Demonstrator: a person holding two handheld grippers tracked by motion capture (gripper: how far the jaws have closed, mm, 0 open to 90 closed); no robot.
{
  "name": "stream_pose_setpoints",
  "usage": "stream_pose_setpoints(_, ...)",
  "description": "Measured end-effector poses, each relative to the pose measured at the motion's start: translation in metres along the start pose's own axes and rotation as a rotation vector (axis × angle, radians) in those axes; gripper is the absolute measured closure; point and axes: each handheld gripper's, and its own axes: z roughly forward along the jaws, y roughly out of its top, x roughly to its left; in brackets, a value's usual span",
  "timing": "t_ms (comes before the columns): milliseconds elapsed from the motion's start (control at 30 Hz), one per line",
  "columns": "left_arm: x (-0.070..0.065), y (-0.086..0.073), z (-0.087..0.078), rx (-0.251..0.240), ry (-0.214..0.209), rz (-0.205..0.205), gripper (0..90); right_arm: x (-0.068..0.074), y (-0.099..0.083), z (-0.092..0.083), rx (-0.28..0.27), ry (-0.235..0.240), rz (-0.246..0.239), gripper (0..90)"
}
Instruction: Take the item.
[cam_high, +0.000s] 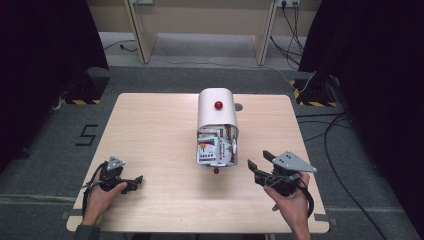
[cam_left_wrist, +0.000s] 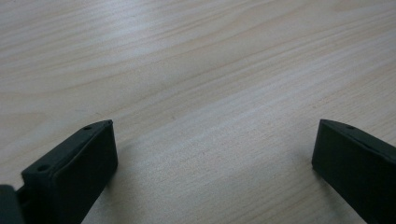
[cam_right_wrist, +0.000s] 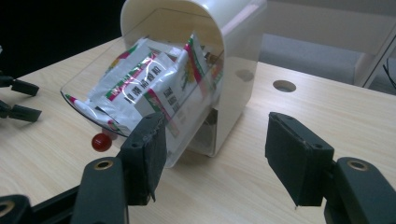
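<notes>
High view: pale wood table (cam_high: 150, 130), grey carpet (cam_high: 45, 150), black curtains (cam_high: 380, 75).

White dispenser box (cam_high: 217, 116) upright mid-table, clear drawer (cam_right_wrist: 140, 109) tipped open, full of packets (cam_right_wrist: 154, 84).

Even, dimmish light overhead; soft shadows, slightly soft focus, perhaps compression blur.

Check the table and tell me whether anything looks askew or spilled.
The white dispenser's clear drawer hangs tilted open, crammed with packets lying at mixed angles. Nothing has spilled onto the table.
</notes>
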Motion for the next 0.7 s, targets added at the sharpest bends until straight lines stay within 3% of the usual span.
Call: stream_pose_setpoints(700,0.0,0.0,0.0,0.0,0.0,0.0,0.0,0.023,0.01,0.014,-0.004,0.047,-0.042,42.0)
